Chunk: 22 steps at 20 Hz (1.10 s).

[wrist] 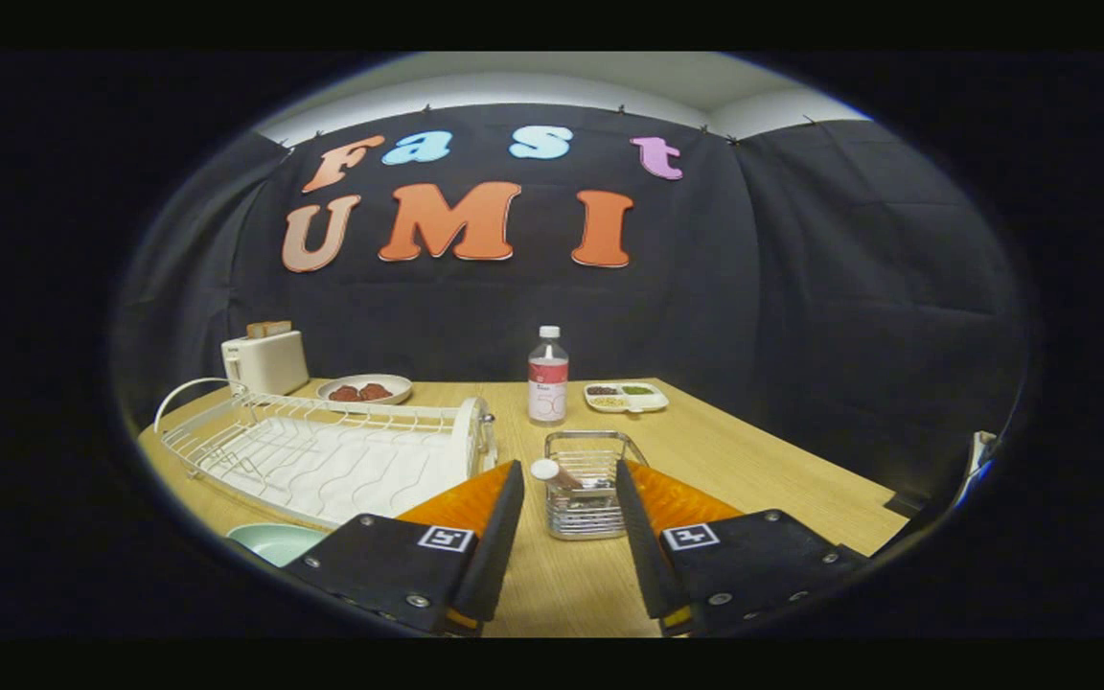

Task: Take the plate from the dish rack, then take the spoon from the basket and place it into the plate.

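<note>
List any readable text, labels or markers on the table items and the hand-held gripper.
Bottle: its label has print, too small and blurred to read.
Hand-held gripper, fingers open, basket just ahead between them: a square coded marker on each finger, a pattern, no words.
Toaster, dish rack, plate: no text seen.

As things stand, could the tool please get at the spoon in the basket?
Probably yes: the open tool faces the basket just ahead, and the spoon sticks out above its rim, unobstructed.
</note>
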Tool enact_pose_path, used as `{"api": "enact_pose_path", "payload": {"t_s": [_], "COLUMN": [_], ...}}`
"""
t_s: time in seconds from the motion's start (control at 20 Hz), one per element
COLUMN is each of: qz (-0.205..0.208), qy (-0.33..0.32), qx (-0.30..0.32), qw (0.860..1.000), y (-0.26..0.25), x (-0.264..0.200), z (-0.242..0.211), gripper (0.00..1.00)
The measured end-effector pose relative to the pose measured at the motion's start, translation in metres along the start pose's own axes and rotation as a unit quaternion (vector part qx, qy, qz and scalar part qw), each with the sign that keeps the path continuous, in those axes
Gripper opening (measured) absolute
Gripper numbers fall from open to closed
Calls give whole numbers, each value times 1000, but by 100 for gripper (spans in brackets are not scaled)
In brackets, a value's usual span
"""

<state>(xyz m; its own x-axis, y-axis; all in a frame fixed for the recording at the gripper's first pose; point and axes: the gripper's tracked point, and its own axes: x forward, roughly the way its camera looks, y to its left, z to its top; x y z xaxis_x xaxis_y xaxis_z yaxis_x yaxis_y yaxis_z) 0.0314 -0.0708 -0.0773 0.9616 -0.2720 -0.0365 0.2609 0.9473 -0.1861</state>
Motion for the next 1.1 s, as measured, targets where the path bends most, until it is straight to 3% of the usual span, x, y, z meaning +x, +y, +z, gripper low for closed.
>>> {"api": "enact_pose_path", "payload": {"t_s": [0.05,0.2,0.3,0.45,1.1], "qz": [1,-13,-18,-15,-14], "qy": [0,-9,-13,-15,-71], "qx": [0,-11,-26,-9,-7], "qw": [1000,1000,999,1000,997], "y": [2,-2,-5,-5,-20], "x": [4,10,15,13,-47], "z": [0,6,9,13,74], "gripper": [52,20,13,7,6]}}
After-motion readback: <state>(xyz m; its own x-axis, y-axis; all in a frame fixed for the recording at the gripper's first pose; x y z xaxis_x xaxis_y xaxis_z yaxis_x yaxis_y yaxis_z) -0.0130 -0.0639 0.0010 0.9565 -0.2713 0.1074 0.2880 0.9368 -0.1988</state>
